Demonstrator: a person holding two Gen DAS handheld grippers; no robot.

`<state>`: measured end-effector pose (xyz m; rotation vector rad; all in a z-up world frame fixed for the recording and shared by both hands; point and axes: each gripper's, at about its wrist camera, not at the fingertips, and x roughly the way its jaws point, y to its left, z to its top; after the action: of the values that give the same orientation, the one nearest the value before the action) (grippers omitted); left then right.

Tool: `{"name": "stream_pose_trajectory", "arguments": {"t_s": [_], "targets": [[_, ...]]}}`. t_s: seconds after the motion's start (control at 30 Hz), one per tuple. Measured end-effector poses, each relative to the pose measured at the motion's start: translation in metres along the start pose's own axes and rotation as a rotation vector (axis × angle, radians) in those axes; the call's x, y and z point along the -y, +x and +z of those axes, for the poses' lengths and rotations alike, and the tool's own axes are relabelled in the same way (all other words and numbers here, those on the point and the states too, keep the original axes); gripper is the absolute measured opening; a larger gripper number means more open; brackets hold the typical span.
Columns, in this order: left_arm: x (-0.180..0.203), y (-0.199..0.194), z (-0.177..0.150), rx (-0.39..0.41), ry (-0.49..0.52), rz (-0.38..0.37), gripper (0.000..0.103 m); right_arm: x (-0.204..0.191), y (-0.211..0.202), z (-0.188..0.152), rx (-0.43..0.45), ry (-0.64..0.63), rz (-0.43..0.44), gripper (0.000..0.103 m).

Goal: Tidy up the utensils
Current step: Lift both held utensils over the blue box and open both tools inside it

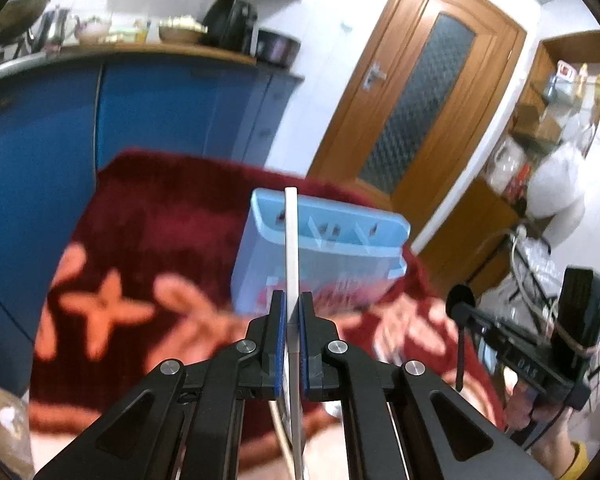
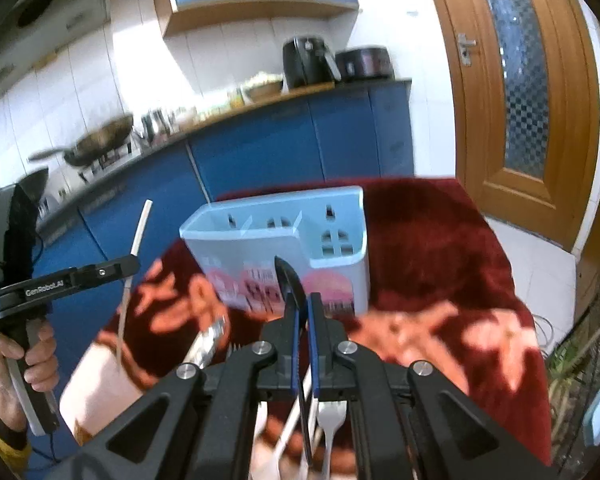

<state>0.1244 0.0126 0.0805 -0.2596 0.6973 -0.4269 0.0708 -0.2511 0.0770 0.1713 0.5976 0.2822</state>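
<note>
The left gripper (image 1: 292, 300) is clamped on a slim white utensil (image 1: 291, 240), whose handle stands up between the blue pads while its thin lower end hangs below the jaws. In the right wrist view the same white piece is seen off to the left, carried clear of the cloth. The right gripper (image 2: 303, 304) is closed on a black utensil (image 2: 289, 276), its dark rounded end poking up past the fingertips and its shaft running down under the jaws. Below that gripper a white fork (image 2: 331, 416) and a silvery handle (image 2: 209, 342) lie on the table.

Just ahead of both grippers stands the pale blue utensil holder (image 2: 284, 240), upright on the red floral cloth (image 2: 440, 240), with dividers marking separate compartments.

The step in hand looks like the carry: both pieces picked, neither yet over the holder. The next move calls for bringing each tool above an open compartment, tipping it so its lower end points down, then letting go without knocking the light holder over.
</note>
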Motion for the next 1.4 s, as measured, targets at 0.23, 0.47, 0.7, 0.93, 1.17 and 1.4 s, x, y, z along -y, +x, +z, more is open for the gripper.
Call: {"name": "stream_pose_trajectory", "arguments": {"t_s": [0.23, 0.47, 0.7, 0.93, 1.17, 1.4], "targets": [[0.012, 0.009, 0.046, 0.158, 0.012, 0.019, 0.006, 0.005, 0.006, 0.024, 0.112, 0.023, 0.057, 0.005], [0.02, 0.026, 0.078, 0.308, 0.044, 0.083, 0.006, 0.007, 0.022, 0.047, 0.21, 0.045, 0.086, 0.005], [0.026, 0.044, 0.081, 0.417, 0.111, 0.156, 0.006, 0.013, 0.05, 0.067, 0.302, 0.056, 0.07, 0.006], [0.028, 0.062, 0.068, 0.488, 0.144, 0.199, 0.006, 0.019, 0.084, 0.067, 0.357, 0.039, 0.017, 0.006], [0.023, 0.08, 0.048, 0.484, 0.175, 0.221, 0.006, 0.011, 0.096, 0.052, 0.357, -0.038, -0.018, 0.006], [0.016, 0.091, 0.039, 0.398, 0.173, 0.204, 0.006, 0.013, 0.098, 0.048, 0.297, -0.049, -0.033, 0.013]]}}
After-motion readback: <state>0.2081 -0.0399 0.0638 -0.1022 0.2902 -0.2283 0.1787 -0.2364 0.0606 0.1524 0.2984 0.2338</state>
